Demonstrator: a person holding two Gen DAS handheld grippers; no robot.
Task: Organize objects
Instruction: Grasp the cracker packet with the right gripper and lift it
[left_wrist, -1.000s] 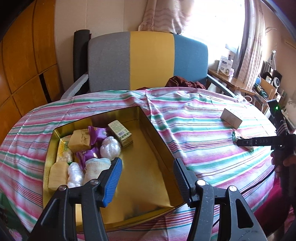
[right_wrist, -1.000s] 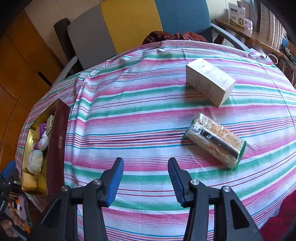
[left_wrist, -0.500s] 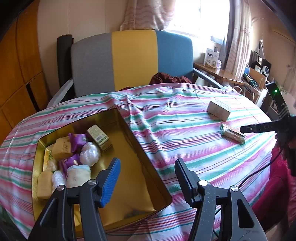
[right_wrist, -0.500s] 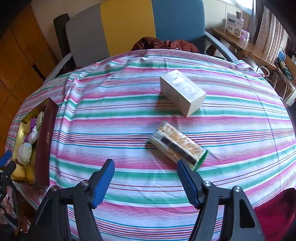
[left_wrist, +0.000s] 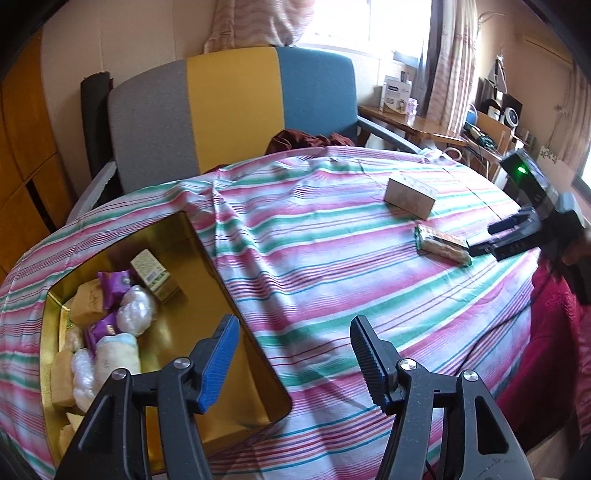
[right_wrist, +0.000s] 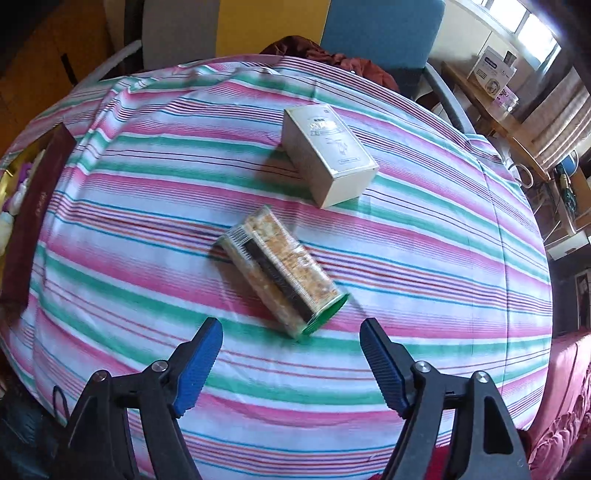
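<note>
Snack bar (right_wrist: 282, 271): long flat packet, clear crinkled wrapper, crumbly golden filling, dark band along its length, green end seals. Long axis runs diagonally in the right wrist view, far end up-left, near green end down-right toward the right tongs (right_wrist: 291, 360). It lies flat on the striped cloth (right_wrist: 424, 266), about mid-surface, right side.

Right tongs: jaws spread, they have just been opening wider, nothing between the blue ribbed pads; the bar's near end sits just ahead of the gap, not touched.

Beyond the bar, near but apart: pale cardboard box (right_wrist: 327, 155), rectangular, lying flat, printed top face, long axis roughly parallel to the bar's.

Left tongs (left_wrist: 291, 358): released, jaws have also been opening a little, empty. They hang over the right edge of the gold tin (left_wrist: 236, 295), a shallow rectangular metal tray with shiny walls. Inside, crowded toward its left half: purple foil packets (left_wrist: 114, 282), white crinkly wrapped sweets (left_wrist: 136, 308), tan blocks, a small green-and-cream carton (left_wrist: 153, 273). The tin's right half is bare metal.

Cloth: pink, green, white stripes, wrinkled near the tin. Chair (left_wrist: 229, 107) with grey, yellow and blue panels stands behind the surface. Nothing lies between bar and right tongs.
</note>
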